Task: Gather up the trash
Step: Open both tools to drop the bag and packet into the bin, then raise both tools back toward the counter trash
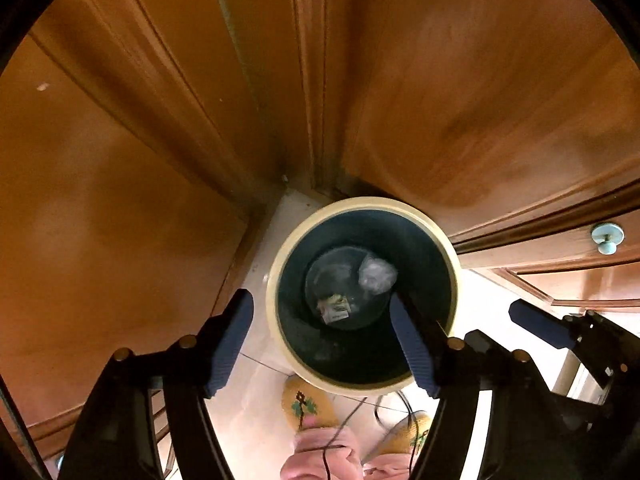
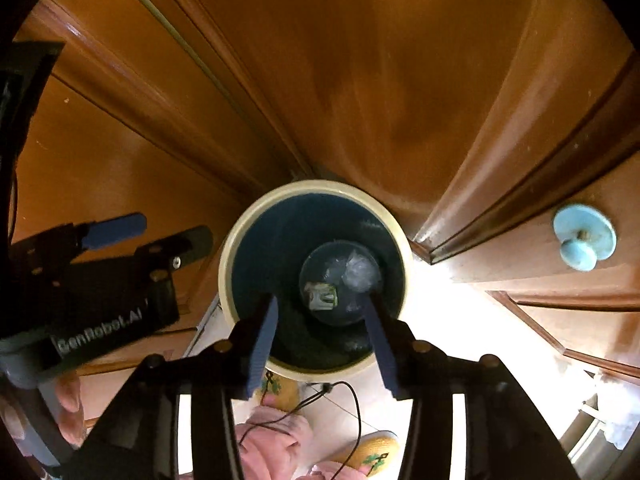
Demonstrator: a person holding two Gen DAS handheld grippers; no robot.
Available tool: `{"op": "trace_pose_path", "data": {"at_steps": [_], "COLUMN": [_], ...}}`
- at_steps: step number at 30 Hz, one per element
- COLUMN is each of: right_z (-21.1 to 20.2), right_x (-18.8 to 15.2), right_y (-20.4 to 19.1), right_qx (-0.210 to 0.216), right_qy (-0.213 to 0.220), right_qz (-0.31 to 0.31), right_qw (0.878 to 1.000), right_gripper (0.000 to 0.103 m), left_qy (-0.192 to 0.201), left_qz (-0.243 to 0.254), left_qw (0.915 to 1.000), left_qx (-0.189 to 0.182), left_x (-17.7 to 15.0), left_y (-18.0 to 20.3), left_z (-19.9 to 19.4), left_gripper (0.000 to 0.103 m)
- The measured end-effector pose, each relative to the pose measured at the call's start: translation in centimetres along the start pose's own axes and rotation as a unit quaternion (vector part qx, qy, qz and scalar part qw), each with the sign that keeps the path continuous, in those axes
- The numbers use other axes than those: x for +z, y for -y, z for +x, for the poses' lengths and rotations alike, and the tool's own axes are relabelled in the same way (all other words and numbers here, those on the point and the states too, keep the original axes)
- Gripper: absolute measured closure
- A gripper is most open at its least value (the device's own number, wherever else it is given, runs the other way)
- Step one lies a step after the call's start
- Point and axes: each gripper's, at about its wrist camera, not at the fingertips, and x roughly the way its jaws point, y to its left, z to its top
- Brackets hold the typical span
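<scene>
A round trash bin [image 1: 276,280] with a cream rim and dark inside stands on the floor in a corner of wooden cabinets. At its bottom lie a crumpled clear wrapper [image 1: 377,273] and a small printed packet [image 1: 335,309]. My left gripper [image 1: 322,340] hangs open and empty above the bin. My right gripper [image 2: 320,336] is also open and empty above the bin [image 2: 225,276], with the wrapper [image 2: 360,270] and packet [image 2: 322,296] below it. The right gripper shows at the right of the left wrist view [image 1: 536,322], the left gripper at the left of the right wrist view [image 2: 116,232].
Brown wooden cabinet doors [image 1: 460,80] surround the bin, one with a light blue knob [image 2: 583,238]. Below are a pale tiled floor [image 1: 256,420], the person's yellow slippers [image 1: 306,402], pink trouser legs [image 2: 272,440] and a thin black cable [image 2: 352,400].
</scene>
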Motion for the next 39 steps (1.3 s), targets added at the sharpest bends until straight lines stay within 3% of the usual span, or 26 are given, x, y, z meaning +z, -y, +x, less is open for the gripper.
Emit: {"op": "trace_pose_path", "data": {"at_steps": [7, 14, 19, 26, 35, 39], "right_z": [-1.1, -5.0, -10.7, -22.2, -37.6, -42.6], "right_x": [-0.2, -0.2, 0.0, 0.9, 1.2, 1.0], "right_y": [0.1, -0.2, -1.0, -2.0, -2.1, -1.9], "right_qx": [0.008, 0.016, 0.016, -0.01, -0.059, -0.082], "right_qy": [0.002, 0.023, 0.049, 0.122, 0.223, 0.265], "right_qz": [0.01, 0.021, 0.024, 0.015, 0.023, 0.028], "right_qw": [1.0, 0.999, 0.998, 0.992, 0.973, 0.96], "right_gripper": [0.056, 0.056, 0.056, 0.056, 0.056, 0.056], "left_qy": [-0.01, 0.002, 0.036, 0.119, 0.22, 0.263], "left_qz": [-0.01, 0.009, 0.024, 0.027, 0.059, 0.074], "left_qw": [0.9998, 0.9999, 0.999, 0.9924, 0.9727, 0.9608], "left_qx": [-0.013, -0.01, -0.009, -0.017, -0.045, -0.045], "left_x": [0.3, 0.1, 0.6, 2.6, 4.7, 5.1], "left_y": [-0.5, 0.6, 1.5, 2.9, 5.6, 6.6], "left_z": [0.2, -5.1, -12.2, -24.4, -39.7, -44.2], "left_gripper": [0.034, 0.034, 0.034, 0.033, 0.027, 0.02]}}
